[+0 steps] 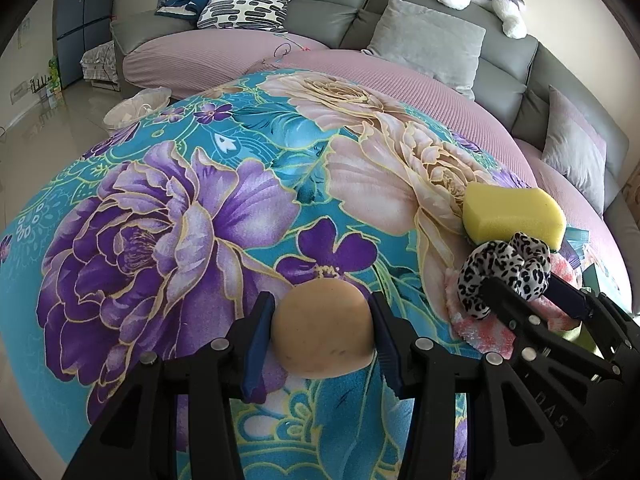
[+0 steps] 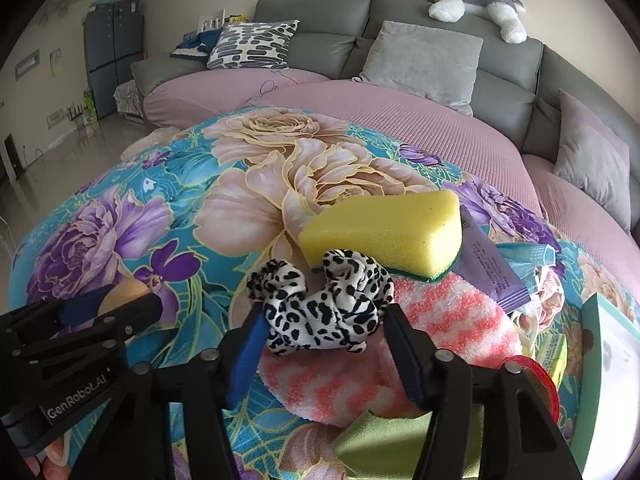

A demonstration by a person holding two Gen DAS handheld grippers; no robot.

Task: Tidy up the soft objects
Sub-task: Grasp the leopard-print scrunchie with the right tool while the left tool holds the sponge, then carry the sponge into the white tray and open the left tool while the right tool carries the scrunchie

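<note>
A person works two handheld claws over a floral blanket (image 1: 168, 208) spread in front of a grey sofa (image 1: 360, 12), sorting a heap of soft things. The left claw (image 1: 323, 332) is clenched on a tan foam ball (image 1: 323, 330), its blue pads pressing both flanks, holding it just above the cloth at the 6 o'clock edge of its own view, apparently parked there while the other hand works.

The right claw (image 2: 326, 330) straddles a leopard-print scrunchie (image 2: 320, 308), blue pads at either side of the fabric and apparently touching it; whether they already squeeze it I cannot tell. The scrunchie lies on a pink-and-white fuzzy cloth (image 2: 448, 320), with a yellow sponge (image 2: 384, 236) just behind it at 12 o'clock and a purple sachet (image 2: 488, 272) at 2 o'clock.

The pile sits toward the blanket's right side, leaving the left half open, likely as the sorting ground. The scrunchie, topmost and loose, looks the natural next pick. A plush dog (image 2: 468, 0) lies along the sofa back.
</note>
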